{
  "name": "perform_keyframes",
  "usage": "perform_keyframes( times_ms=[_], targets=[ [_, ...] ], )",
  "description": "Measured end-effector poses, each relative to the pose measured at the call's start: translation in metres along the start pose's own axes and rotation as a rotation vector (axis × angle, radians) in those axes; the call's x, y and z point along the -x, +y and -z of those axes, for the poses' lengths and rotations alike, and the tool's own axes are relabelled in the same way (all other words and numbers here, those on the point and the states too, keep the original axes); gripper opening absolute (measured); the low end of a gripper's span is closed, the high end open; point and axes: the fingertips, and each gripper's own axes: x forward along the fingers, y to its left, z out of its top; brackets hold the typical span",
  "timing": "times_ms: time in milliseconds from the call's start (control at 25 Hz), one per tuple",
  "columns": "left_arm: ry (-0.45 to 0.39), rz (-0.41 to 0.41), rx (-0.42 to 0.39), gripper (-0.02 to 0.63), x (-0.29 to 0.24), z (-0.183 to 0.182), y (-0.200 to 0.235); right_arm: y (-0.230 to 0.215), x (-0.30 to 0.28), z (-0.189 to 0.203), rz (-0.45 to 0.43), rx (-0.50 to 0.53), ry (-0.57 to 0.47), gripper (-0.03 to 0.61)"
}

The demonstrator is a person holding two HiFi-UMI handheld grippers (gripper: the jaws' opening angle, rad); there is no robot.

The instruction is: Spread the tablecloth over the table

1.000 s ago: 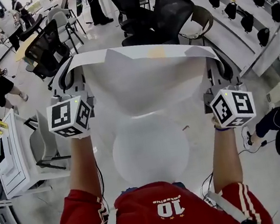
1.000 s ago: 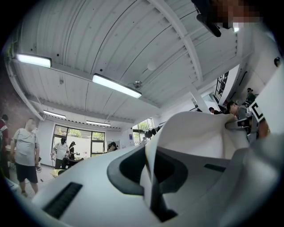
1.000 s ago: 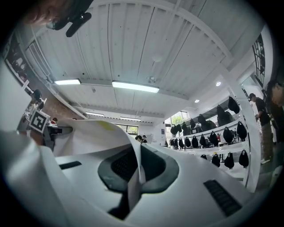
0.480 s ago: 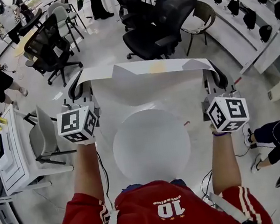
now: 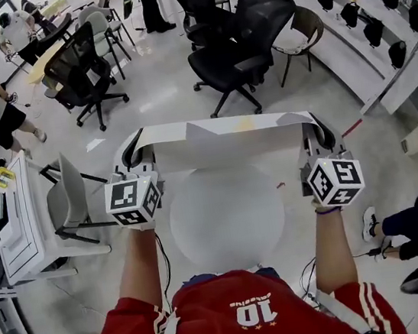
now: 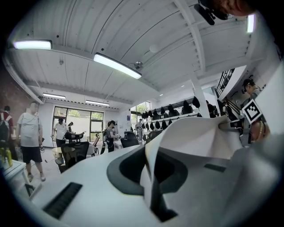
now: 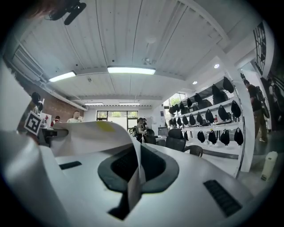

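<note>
A white tablecloth (image 5: 228,140) is stretched as a band between my two grippers, over the far edge of the round white table (image 5: 228,221). My left gripper (image 5: 136,145) is shut on the cloth's left corner, and its jaws pinch a fold of the tablecloth (image 6: 199,137) in the left gripper view, where the left gripper (image 6: 153,179) points level. My right gripper (image 5: 314,130) is shut on the right corner; the right gripper (image 7: 132,179) shows the tablecloth (image 7: 88,133) clamped between its jaws. The cloth has a small yellow spot (image 5: 247,124) near its top edge.
Black office chairs (image 5: 227,52) stand beyond the table. A grey chair (image 5: 68,205) and a white cabinet (image 5: 13,228) are at the left. People stand at the far left and sit at the right (image 5: 417,222). A shelf of black helmets (image 5: 371,1) runs along the right wall.
Both grippers have come down with the cloth still held. The stretched cloth has sunk toward the table's far edge, and more of the tabletop shows in front of it.
</note>
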Motion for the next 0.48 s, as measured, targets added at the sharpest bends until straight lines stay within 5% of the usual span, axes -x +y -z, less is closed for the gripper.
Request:
perform_keyframes(
  times_ms=[480],
  targets=[
    [0.043,-0.062,0.103,0.008,0.064,0.021,-0.026,0.009,0.059,0.023,-0.064,-0.078,0.015,0.015]
  ],
)
